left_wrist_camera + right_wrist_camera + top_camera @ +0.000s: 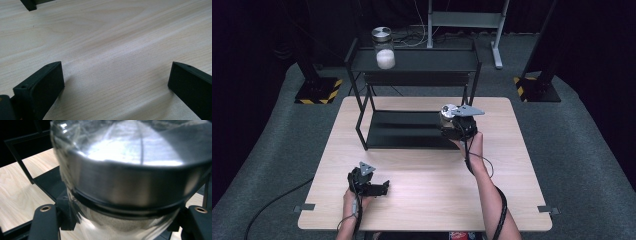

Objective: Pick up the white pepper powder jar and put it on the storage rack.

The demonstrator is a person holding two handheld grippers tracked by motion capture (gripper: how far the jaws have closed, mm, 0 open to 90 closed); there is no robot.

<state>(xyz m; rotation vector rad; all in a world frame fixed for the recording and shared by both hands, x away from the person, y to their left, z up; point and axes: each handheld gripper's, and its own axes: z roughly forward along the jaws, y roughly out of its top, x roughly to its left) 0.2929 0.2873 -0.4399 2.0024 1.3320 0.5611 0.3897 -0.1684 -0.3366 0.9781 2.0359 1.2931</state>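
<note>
On the pale wooden table stood a black two-shelf rack, a jar on its top shelf. The right gripper clasped a second, metal-lidded jar at the lower shelf's right end, apparently mid-carry; next it likely needed lifting to a shelf spot. The left gripper rested on the table, jaws spread and empty.

A pale wooden counter is carrying a black two-level shelf at twelve o'clock; a lidded glass jar is standing on its top level.
</note>
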